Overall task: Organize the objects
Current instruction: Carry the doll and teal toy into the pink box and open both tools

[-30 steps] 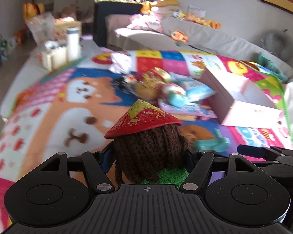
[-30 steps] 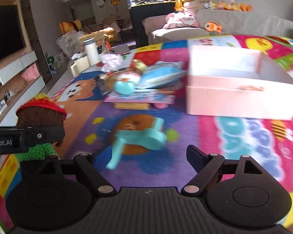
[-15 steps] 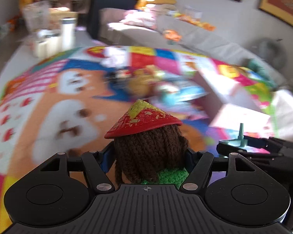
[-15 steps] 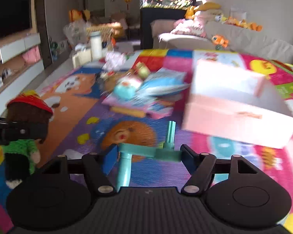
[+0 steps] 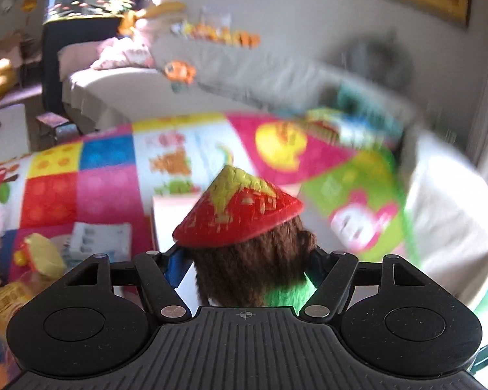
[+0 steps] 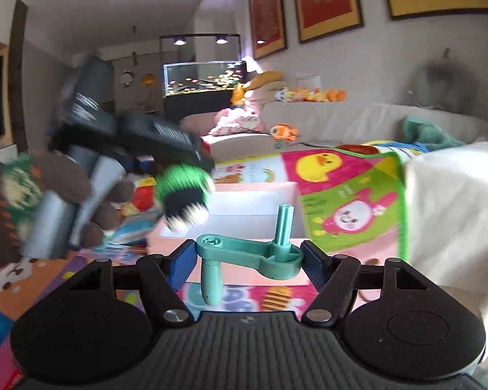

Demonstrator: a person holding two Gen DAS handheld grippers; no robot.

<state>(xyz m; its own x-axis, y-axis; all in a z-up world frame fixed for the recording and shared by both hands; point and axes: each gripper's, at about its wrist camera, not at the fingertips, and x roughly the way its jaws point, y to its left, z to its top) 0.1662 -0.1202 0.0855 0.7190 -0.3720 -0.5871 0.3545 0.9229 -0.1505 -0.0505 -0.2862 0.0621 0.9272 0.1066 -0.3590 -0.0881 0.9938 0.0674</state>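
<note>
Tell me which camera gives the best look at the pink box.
The right wrist view. It shows the pink box open-topped, with its inner walls and front side visible beyond the teal crank held in the right gripper. In the left wrist view the crocheted doll in the left gripper hides most of it.

Home living room, sofa (image 6: 341, 120), aquarium (image 6: 205, 78)

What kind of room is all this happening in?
Most likely a family living room used as a play area. A lit fish tank stands at the back, a covered sofa carries soft toys, framed pictures hang above it, and a bright children's play mat covers the floor.
</note>
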